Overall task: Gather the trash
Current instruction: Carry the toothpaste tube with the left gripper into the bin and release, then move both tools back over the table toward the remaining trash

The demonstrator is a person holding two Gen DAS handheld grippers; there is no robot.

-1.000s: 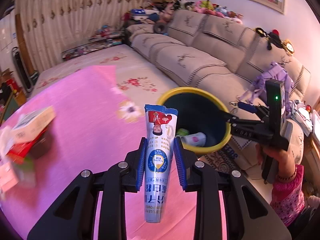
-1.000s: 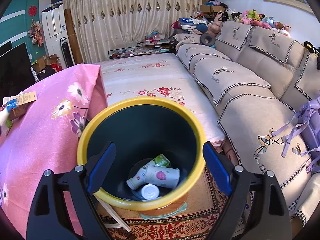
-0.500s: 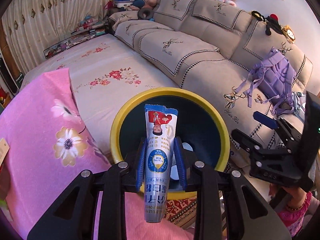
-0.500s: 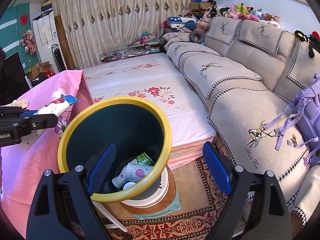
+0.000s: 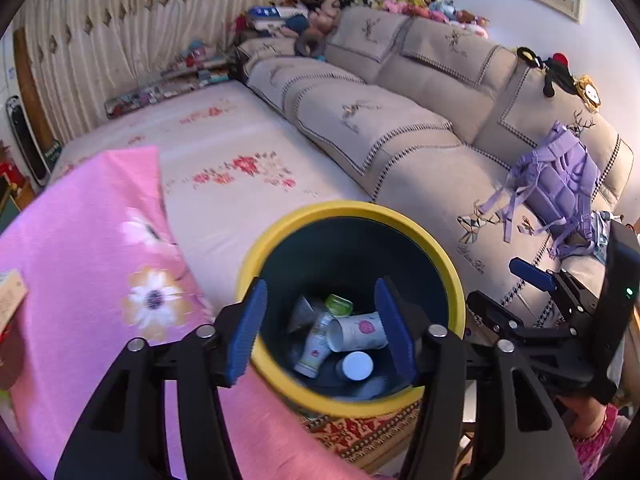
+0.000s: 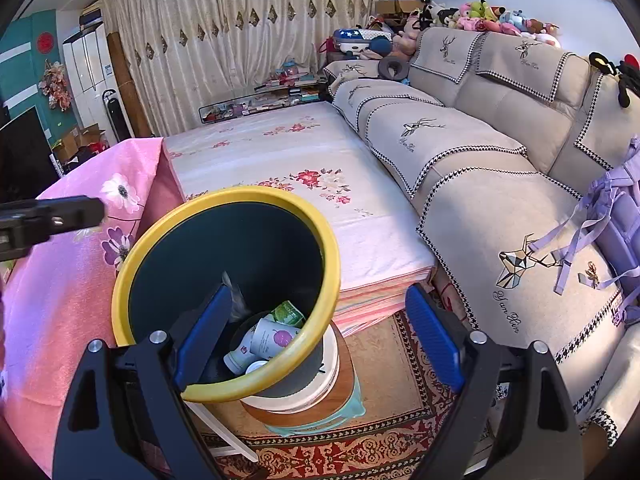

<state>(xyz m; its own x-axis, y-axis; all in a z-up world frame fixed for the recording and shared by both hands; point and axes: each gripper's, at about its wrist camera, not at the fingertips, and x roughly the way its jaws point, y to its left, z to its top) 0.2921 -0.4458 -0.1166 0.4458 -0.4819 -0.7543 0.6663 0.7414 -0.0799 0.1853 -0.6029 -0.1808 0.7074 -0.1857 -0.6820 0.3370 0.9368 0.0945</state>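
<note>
Tube gone; left tongs point(image 5: 322, 326) just parted above bin rim point(image 5: 448, 256); right tongs point(image 6: 320, 334) wide.

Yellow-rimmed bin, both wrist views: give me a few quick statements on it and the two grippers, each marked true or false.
1. The left gripper grips a tube. False: its jaws have just been opening and nothing is between them.
2. The yellow-rimmed bin already holds trash, including a cup lying on its side. True.
3. The right gripper is shut. False: its jaws stand wide apart and empty.
4. A purple backpack lies on the sofa. True.
</note>
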